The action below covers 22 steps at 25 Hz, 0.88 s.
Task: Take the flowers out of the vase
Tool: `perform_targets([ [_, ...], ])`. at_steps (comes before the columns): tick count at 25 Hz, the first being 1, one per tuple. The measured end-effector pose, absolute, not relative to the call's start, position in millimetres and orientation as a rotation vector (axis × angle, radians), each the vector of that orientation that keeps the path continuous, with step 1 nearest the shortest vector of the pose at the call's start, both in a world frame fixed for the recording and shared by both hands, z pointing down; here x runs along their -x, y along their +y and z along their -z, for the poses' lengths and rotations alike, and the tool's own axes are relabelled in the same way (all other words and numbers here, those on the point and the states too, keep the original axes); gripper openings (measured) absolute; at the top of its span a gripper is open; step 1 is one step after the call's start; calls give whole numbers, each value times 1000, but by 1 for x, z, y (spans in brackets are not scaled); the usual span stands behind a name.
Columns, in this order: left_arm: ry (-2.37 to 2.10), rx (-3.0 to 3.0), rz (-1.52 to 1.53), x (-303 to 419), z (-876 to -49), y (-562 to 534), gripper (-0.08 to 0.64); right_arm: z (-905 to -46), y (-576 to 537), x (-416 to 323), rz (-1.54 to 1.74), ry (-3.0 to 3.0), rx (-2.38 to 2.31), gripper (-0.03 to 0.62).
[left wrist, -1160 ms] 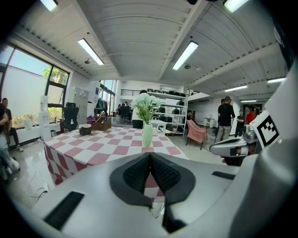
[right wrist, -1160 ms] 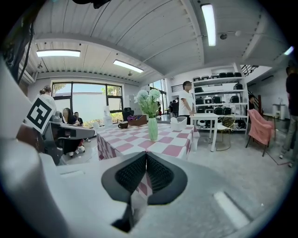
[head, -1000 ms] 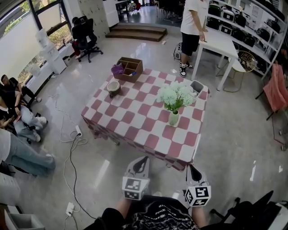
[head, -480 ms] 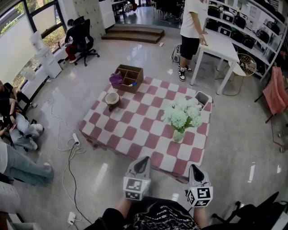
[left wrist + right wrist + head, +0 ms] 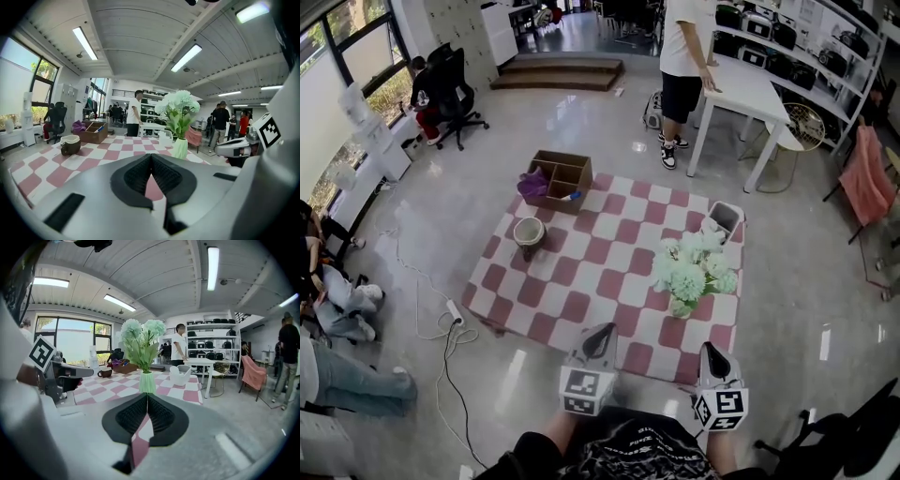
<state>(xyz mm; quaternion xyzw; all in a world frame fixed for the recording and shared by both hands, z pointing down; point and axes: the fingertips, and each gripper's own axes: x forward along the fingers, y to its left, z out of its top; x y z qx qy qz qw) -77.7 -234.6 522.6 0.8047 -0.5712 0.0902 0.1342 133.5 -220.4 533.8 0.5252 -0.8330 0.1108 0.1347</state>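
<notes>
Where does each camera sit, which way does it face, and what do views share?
Head view: on the person's head, looking steeply down at the checkered table; the left gripper, right gripper and the person's shirt show at the bottom.
Left gripper view: on the left gripper, looking past its shut jaws across the table; the right gripper shows at right.
Right gripper view: on the right gripper, past its shut jaws; the left gripper shows at left.
Shared: all three see the flowers in the vase.
</notes>
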Motion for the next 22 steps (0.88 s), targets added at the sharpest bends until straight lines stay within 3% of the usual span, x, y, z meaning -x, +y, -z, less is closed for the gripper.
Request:
perform_targets([
  [11,-1596,-2388,-267,99,-523,-267,11,-531,-246,-116,-354,-2395,-1625,16],
  [13,-1600,-2388,-265,102,-522,-271,11,-529,-251,-114,-369,-2409,-1622,89],
  [22,-1623,-2353,-274,101,-521,-281,11,-514,-273,-105,-377,-2512,-1544,252],
])
